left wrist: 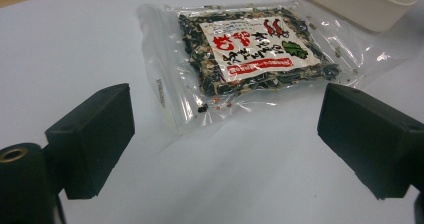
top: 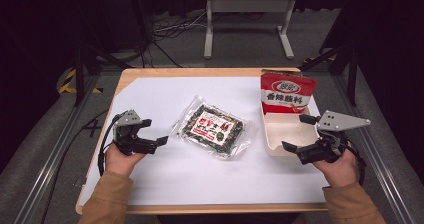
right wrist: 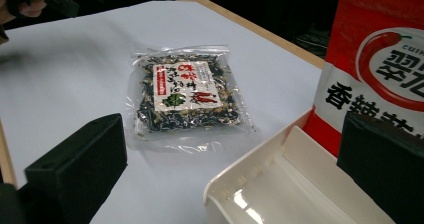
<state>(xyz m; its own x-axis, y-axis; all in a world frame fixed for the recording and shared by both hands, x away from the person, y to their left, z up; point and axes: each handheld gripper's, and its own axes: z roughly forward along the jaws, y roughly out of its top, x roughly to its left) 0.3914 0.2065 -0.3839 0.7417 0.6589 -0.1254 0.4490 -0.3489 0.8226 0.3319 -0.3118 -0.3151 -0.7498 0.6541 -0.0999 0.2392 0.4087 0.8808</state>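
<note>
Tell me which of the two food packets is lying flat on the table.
The clear seaweed packet in the middle of the white sheet lies flat. The red pouch stands upright in the white tray at the right instead.

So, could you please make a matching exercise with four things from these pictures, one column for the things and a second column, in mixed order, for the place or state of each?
Things:
1. clear packet
2. red pouch
3. white tray
4. left gripper

Places or states:
A. stands upright in the tray's far end
B. jaws open, holds nothing
C. lies flat in the middle of the white sheet
D. sits near the table's right edge

Pairs: 1-C, 2-A, 3-D, 4-B
</note>
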